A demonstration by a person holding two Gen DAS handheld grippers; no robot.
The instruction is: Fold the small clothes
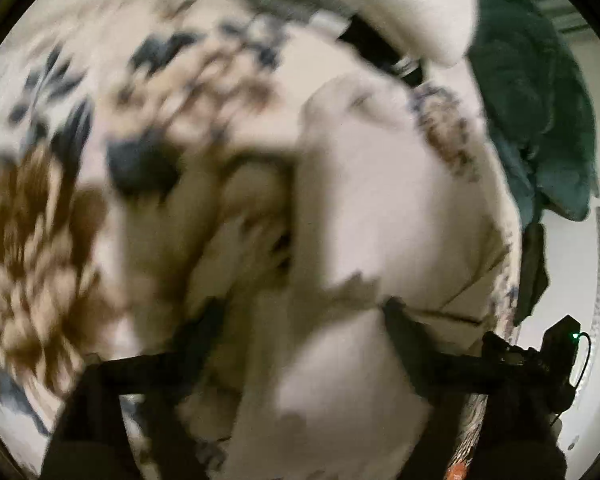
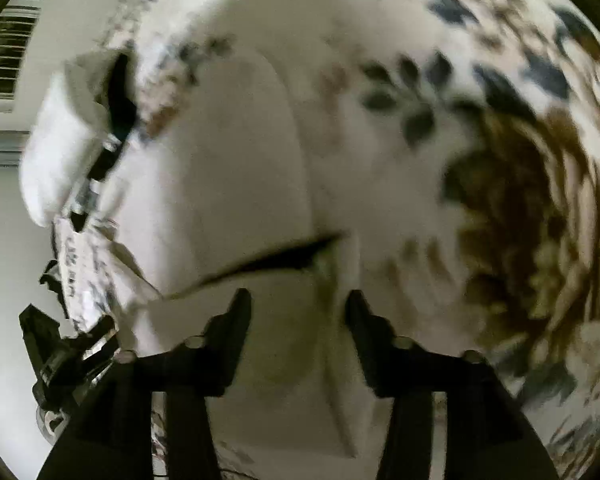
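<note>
In the left wrist view, heavily smeared by blur, a pale cream garment (image 1: 380, 208) of soft, smooth cloth fills the middle, lying on a bedspread (image 1: 52, 216) printed with large brown petalled flowers and dark blue-grey leaves on a white ground. The left gripper (image 1: 300, 320) shows its two black fingers (image 1: 404, 332) spread apart, with cream cloth lying across the gap between them; whether they pinch any of it cannot be told through the blur. The garment's surface is matte with rounded folds, and one thick lobe of it rises toward the top. A crumpled dark teal cloth (image 1: 540, 112) with a nappy, towel-like texture sits at the right edge, and a fluffy white bundle (image 1: 420, 8) lies at the top, just beside a black and white patterned piece. The other black tool with a small green light shows at the lower right. In the right wrist view the same cream garment (image 2: 228, 168) lies flat and smooth on the flowered bedspread (image 2: 520, 208), with a curved edge running down its middle and a dark, narrow crease or opening crossing it just ahead of the tool. The right gripper (image 2: 298, 308) holds its black fingers (image 2: 228, 332) apart, cream cloth between and under them, nothing clearly clamped. The fluffy white bundle (image 2: 56, 152) sits at the left, near a window with slatted blinds.
</note>
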